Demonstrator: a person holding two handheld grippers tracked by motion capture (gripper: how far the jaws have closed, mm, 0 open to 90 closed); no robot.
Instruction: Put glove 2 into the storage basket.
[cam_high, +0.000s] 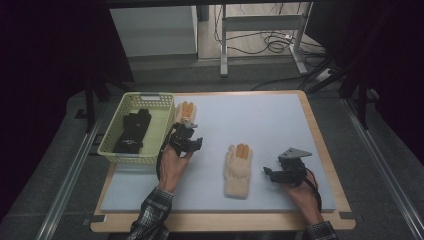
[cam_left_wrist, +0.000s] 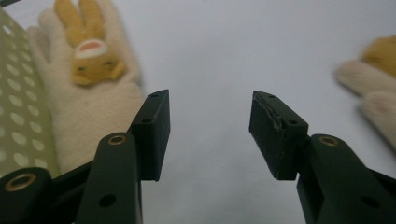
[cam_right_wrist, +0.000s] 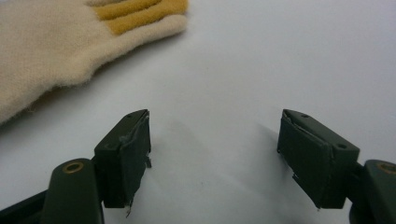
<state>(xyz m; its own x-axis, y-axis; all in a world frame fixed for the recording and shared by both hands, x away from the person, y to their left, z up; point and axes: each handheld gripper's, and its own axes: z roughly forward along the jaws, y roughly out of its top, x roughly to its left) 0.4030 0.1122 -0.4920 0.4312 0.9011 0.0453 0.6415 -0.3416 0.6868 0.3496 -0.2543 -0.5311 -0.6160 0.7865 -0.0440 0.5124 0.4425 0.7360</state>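
Left gripper (cam_high: 186, 131): jaws apart, nothing between (just beside cream glove (cam_high: 184, 111) by basket (cam_high: 161, 134))
Right gripper (cam_high: 280, 172): jaws apart, empty, near second cream glove (cam_high: 237, 170)

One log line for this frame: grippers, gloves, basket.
left gripper: open, empty, beside cream glove by basket | right gripper: open, empty | second cream glove: mid-mat | black glove: in basket

dim high view, dark at both sides; the pale tabletop (cam_high: 260, 125) is evenly lit from above. gripper views are soft, with near jaws and glove edges blurred.
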